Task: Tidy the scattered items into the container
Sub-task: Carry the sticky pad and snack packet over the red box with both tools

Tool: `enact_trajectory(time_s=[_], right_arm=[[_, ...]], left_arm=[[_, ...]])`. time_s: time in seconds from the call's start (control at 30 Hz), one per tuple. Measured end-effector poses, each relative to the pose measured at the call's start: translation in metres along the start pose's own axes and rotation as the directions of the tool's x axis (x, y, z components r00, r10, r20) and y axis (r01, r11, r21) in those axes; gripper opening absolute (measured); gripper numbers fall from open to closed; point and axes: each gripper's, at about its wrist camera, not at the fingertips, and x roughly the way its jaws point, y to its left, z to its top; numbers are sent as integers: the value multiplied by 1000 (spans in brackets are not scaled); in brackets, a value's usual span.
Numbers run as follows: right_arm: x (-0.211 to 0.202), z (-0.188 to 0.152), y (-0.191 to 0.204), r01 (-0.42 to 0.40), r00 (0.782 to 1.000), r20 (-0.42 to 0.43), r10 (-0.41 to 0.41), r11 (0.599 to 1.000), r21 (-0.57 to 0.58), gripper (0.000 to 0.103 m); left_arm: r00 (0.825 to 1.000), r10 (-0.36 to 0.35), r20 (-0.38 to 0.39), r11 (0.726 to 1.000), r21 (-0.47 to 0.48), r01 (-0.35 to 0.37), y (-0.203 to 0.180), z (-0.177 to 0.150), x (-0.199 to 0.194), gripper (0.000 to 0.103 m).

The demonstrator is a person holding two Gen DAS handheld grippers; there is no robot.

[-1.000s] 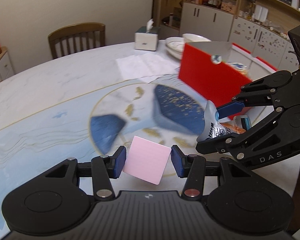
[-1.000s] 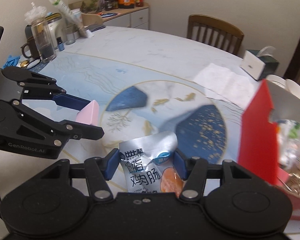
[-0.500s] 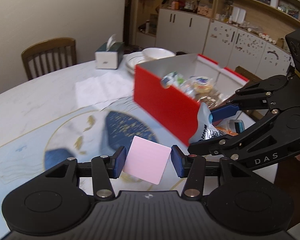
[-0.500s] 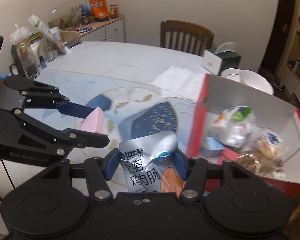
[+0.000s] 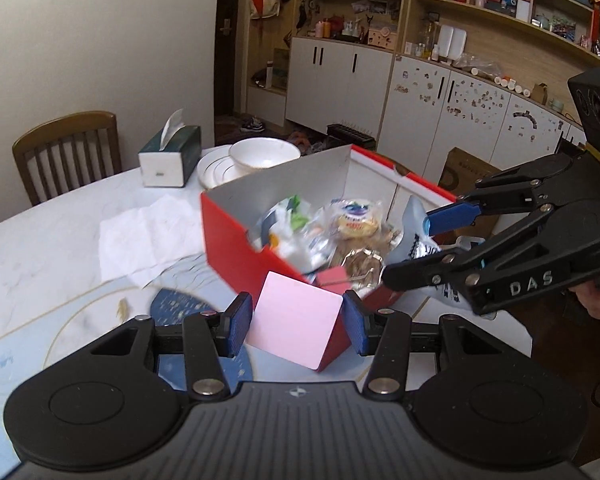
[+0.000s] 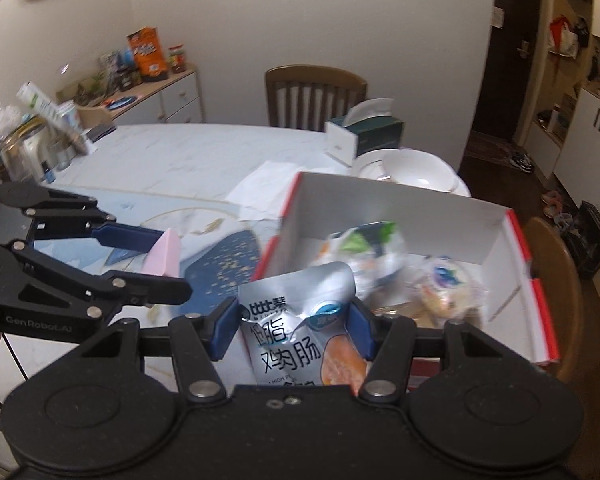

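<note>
Over red box (image 5: 236, 248) now: silver pouch (image 6: 300, 328), pink block (image 5: 294, 326) carried closer.

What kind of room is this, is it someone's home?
Most likely a home dining room: a round marble-look table with a wooden dining chair, a white bowl on plates, and shelves crowded with household items.

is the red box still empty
No, the red box already holds several wrapped snacks, including a round pastry packet, seen in the left wrist view.
</note>
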Motion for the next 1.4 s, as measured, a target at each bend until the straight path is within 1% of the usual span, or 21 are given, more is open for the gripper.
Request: enact_trajectory(time_s=[0.3,0.47,0.67,0.83,0.97,1.1,1.3,1.4], right_arm=[[-3,15,-60,61,997,39,-63,997,51,56],[6,23,-88,80,995,48,-84,994,80,56],[22,28,-110,95,994,51,-100,991,95,56],[37,30,-126,84,996,28,-88,990,111,57],[47,29,-140,73,997,16,-76,988,137,57],[57,25,-151,71,997,-6,-71,986,149,57],[70,15,-155,48,999,-18,-46,989,140,57],[77,14,-155,47,999,-16,-45,990,133,57]], left_arm=[[1000,5,0,999,32,-5,-22,28,30,48],[1000,9,0,999,52,-9,-34,44,50,48],[1000,18,-16,996,87,-17,-46,61,77,48],[999,28,-28,991,129,-24,-54,72,101,48],[998,20,-55,990,140,-12,-57,77,123,48],[997,21,-76,984,179,-7,-63,78,143,48],[992,26,-120,974,225,1,-68,75,172,48],[989,42,-141,973,232,-8,-68,72,182,48]])
